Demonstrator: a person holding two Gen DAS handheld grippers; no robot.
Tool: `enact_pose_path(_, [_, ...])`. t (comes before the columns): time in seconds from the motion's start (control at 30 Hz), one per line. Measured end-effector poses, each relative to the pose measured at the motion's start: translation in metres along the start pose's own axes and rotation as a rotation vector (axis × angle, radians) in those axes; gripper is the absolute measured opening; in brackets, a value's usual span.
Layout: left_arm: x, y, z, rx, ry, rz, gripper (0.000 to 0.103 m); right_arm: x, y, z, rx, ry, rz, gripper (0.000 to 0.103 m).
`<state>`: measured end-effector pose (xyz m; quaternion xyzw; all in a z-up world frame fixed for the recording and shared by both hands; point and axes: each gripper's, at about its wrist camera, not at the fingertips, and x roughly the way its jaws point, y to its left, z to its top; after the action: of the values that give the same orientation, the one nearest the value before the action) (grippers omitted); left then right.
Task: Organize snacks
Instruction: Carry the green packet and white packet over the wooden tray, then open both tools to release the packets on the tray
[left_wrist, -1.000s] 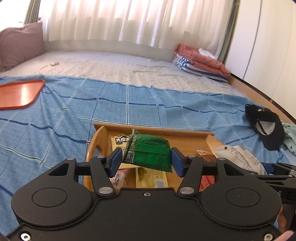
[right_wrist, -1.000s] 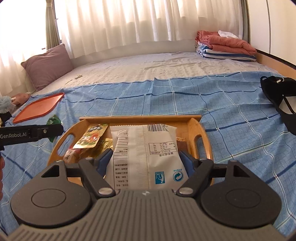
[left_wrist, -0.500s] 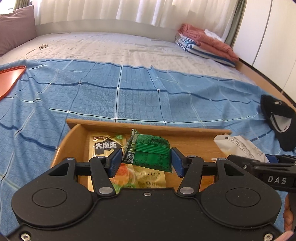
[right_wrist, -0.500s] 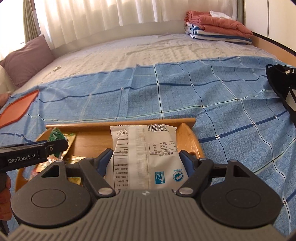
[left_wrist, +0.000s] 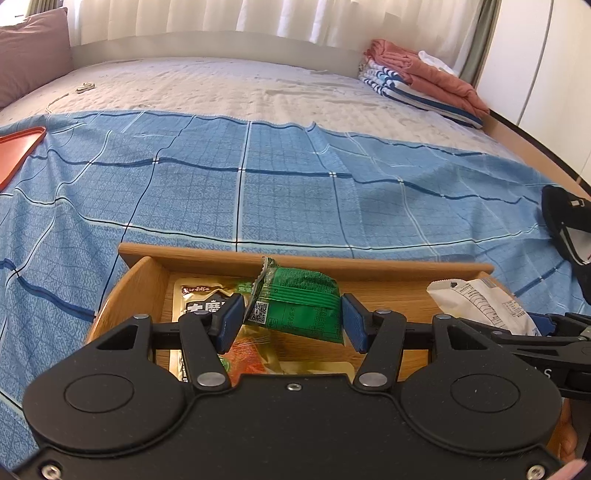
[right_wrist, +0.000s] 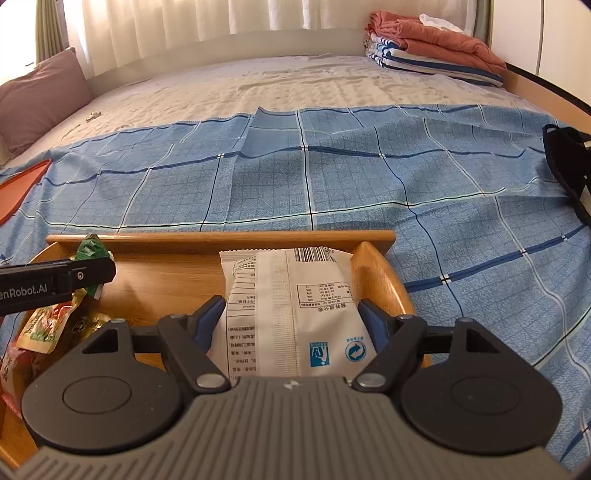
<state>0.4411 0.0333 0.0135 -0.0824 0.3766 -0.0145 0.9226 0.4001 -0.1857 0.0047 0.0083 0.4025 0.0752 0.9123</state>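
A wooden tray (left_wrist: 303, 258) (right_wrist: 221, 236) lies on the blue checked cloth. My left gripper (left_wrist: 291, 321) is shut on a green snack packet (left_wrist: 299, 302), held over the tray's left part above several packets (left_wrist: 199, 299) that lie inside. My right gripper (right_wrist: 291, 321) is shut on a white snack bag (right_wrist: 291, 310) over the tray's right part. The white bag (left_wrist: 476, 299) also shows at the right of the left wrist view. The green packet's tip (right_wrist: 90, 249) pokes past the left gripper's finger in the right wrist view.
The blue cloth (left_wrist: 258, 177) covers a bed. An orange tray (left_wrist: 16, 147) lies far left, a black cap (left_wrist: 569, 229) at the right, folded laundry (left_wrist: 424, 85) at the back right and a mauve pillow (right_wrist: 37, 96) at the back left.
Both grippers came forward and down over the wooden tray, each still holding its packet. The tray now looks larger and nearer, and the orange tray slid toward the left edge.
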Motion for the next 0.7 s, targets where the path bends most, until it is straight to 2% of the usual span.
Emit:
enact_pose_path(0.4, [0.008,-0.007,-0.005,0.047,-0.002,0.029,0.057,0.014,0.009,-0.007,-0.040,-0.004,-0.030,0.079])
enact_pose_path(0.5, [0.009,-0.011,-0.006,0.060,-0.006,0.044,0.064,0.013,0.010,-0.009,-0.048,-0.012,-0.033,0.083])
enact_pose_path(0.57, [0.008,-0.012,-0.006,0.054,-0.005,0.042,0.074,0.010,0.010,-0.009,-0.051,-0.028,-0.037,0.087])
enact_pose_path(0.7, [0.001,-0.015,-0.007,0.071,-0.013,0.045,0.081,0.002,0.009,-0.010,-0.042,-0.042,-0.019,0.089])
